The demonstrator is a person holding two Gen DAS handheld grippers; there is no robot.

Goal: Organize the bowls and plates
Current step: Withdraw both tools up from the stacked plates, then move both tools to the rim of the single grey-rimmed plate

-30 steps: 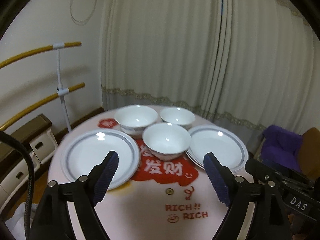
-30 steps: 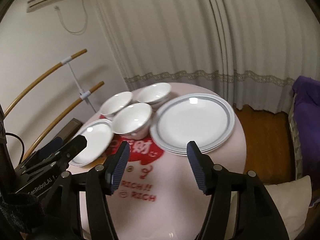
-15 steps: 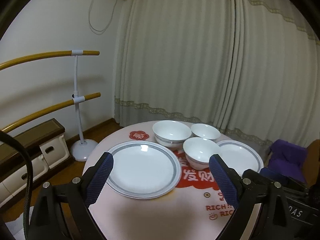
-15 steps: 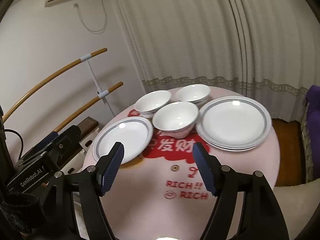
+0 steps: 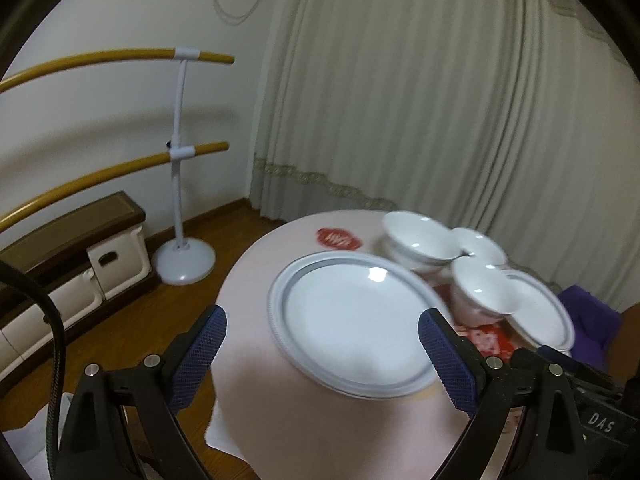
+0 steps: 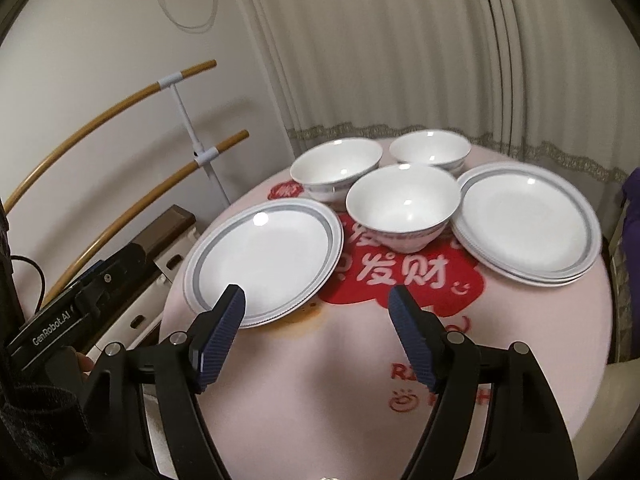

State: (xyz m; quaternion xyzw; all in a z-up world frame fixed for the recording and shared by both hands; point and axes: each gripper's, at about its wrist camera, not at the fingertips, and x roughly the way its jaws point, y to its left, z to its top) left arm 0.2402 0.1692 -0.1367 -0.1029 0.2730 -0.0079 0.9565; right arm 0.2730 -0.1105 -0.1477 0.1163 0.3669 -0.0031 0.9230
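3 bowls point(image 6: 402, 206), 2 plate spots point(image 6: 262, 256), left gripper point(image 5: 322, 340) wide and empty, right gripper point(image 6: 316, 314) opening, empty.

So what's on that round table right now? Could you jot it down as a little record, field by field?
table: round, pink cloth with red print
single plate: left side, grey ring
plate stack: right side
bowls: three white, empty; front bowl, back left bowl, back right bowl
left gripper: open, empty
right gripper: jaws opening, nothing between them
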